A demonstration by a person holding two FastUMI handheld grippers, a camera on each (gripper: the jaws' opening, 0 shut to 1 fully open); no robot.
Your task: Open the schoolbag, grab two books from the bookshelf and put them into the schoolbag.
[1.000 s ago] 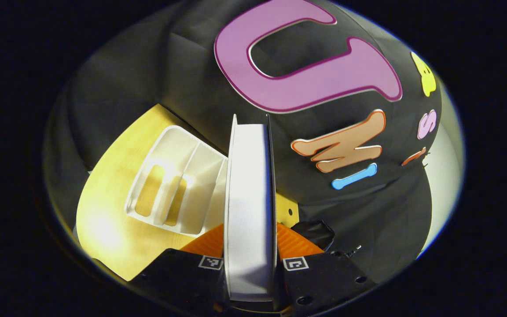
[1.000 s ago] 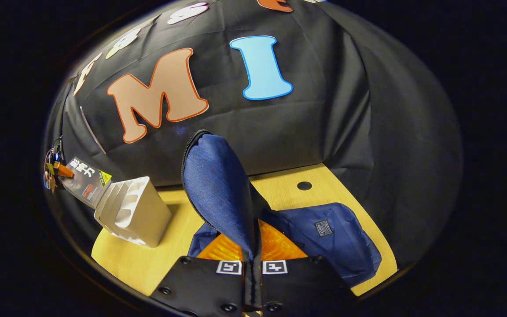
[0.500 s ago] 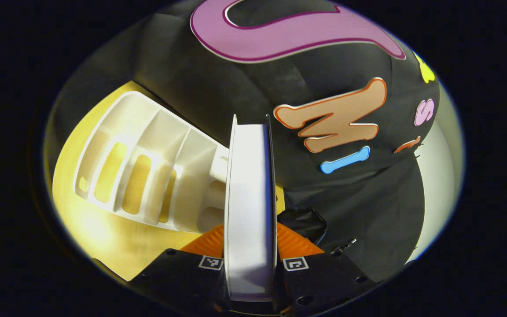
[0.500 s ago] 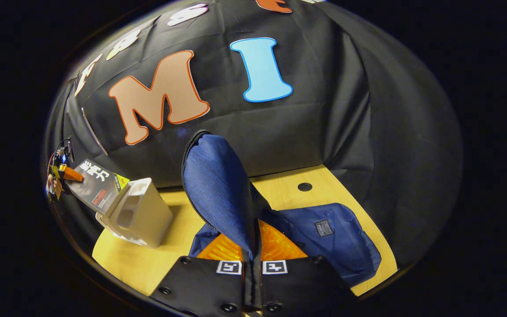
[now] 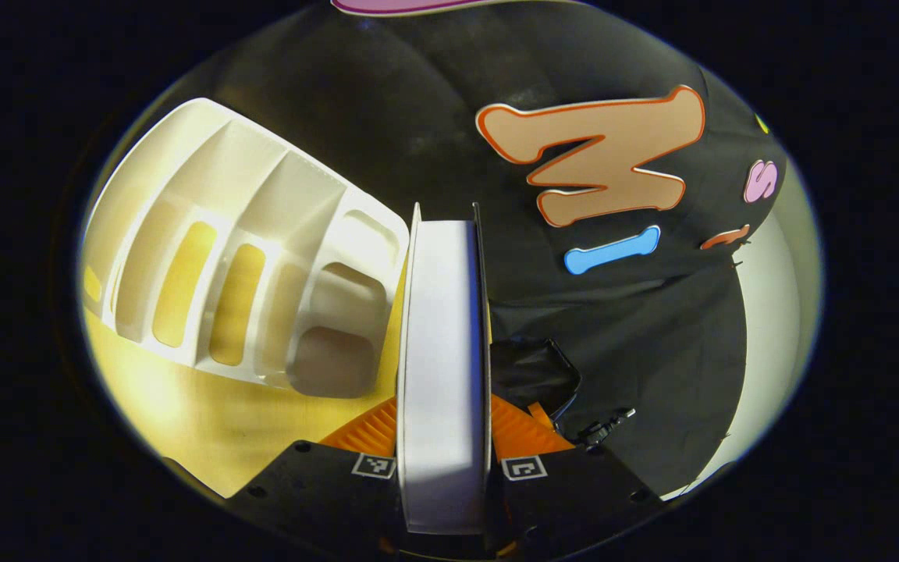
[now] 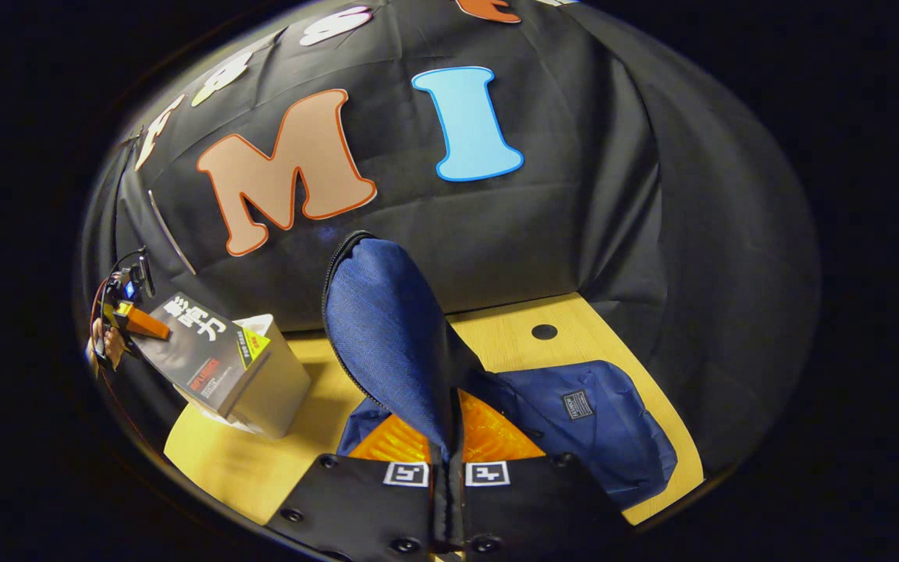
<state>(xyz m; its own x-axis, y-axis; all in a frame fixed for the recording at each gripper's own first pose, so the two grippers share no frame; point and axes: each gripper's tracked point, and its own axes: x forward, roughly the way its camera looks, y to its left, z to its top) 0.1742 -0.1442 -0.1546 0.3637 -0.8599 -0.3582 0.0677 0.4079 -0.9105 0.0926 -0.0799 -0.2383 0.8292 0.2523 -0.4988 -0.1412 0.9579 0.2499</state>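
- Left gripper view: the left claw was clamped on a book, both fingers pressed to its covers, with the white page edge running up the middle of the view.
- Just left of the book lay the white bookshelf, its dividers and slots facing the camera. It looked much larger and closer than half a second before, when it sat lower and smaller; a second before it was smaller again and farther off.
- The wooden bench showed under and in front of the bookshelf. Less of it was visible than earlier, since the bookshelf now covered more of it.
- The book's place between the fingers was unchanged across all three moments.
- Right gripper view: the right claw was shut on a raised flap of the blue schoolbag, the fabric pinched between both fingers and standing up toward the far wall.
- The rest of the schoolbag lay flat on the bench, to the right of the claw and near it, just as it had before.
- At the far left the left claw held the dark-covered book in front of the bookshelf, hiding most of it. A second earlier the book was up and left of the bookshelf, and the slots showed in full.
- The schoolbag flap and the right claw had hardly shifted in that time.
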